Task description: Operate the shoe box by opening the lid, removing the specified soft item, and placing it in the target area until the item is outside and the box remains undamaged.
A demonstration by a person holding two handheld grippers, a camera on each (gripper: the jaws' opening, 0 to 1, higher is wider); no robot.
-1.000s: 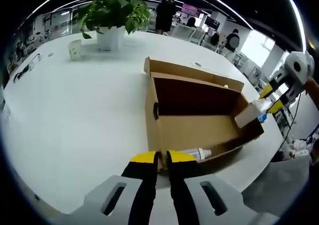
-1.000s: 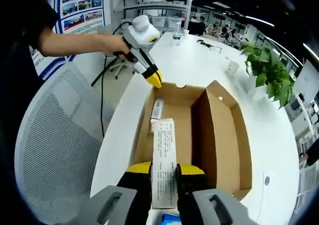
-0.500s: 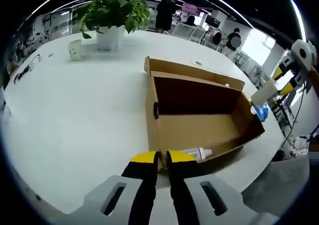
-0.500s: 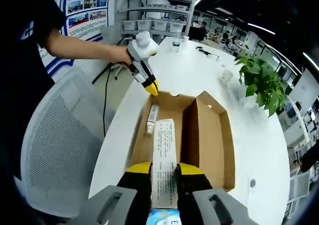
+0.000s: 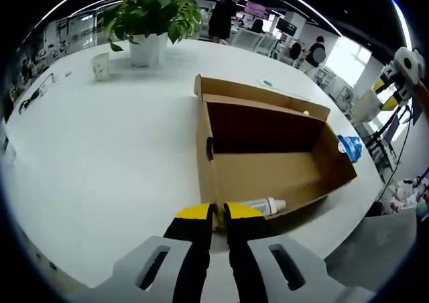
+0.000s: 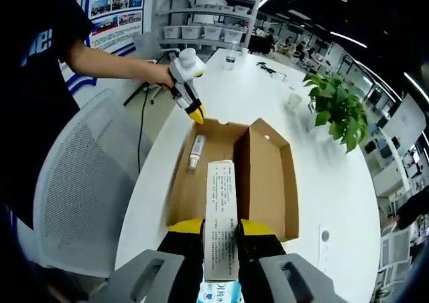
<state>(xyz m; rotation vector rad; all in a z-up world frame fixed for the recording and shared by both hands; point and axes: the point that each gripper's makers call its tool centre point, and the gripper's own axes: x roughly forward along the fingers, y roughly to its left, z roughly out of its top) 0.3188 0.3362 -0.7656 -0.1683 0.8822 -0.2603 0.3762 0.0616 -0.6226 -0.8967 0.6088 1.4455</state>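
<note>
- In the left gripper view, a small white cup (image 5: 100, 66) and a green plant (image 5: 151, 13) in a white pot (image 5: 147, 51) stand at the far side of the white table (image 5: 94, 149).
- The left gripper (image 5: 213, 213) has its yellow tips pressed together on the near wall of the shoe box (image 5: 268, 152). They pinch the cardboard edge.
- The box is brown and open. Its lid (image 5: 258, 95) is folded back on the far side.
- Inside the box, a white bottle (image 5: 265, 206) lies on its side against the near wall, just beside the left gripper's tips. The rest of the box floor is bare.
- A blue packet (image 5: 350, 147) lies on the table just past the right end of the box.
- At the far right, the right gripper (image 5: 381, 94) is up in the air, away from the box, clamped on a white carton (image 5: 366, 106).
- In the right gripper view, a grey mesh chair (image 6: 70, 189) stands beside the table (image 6: 335, 196).
- A hand (image 6: 159, 76) holds the left gripper (image 6: 196, 115) at the far end of the box (image 6: 231, 175).
- The bottle (image 6: 196, 150) lies in the box near that end.
- The right gripper (image 6: 221, 228) is clamped on the long white carton (image 6: 221, 216), which has print on it and is outside the box, above it.
- The plant (image 6: 338, 108) stands to the right.
</note>
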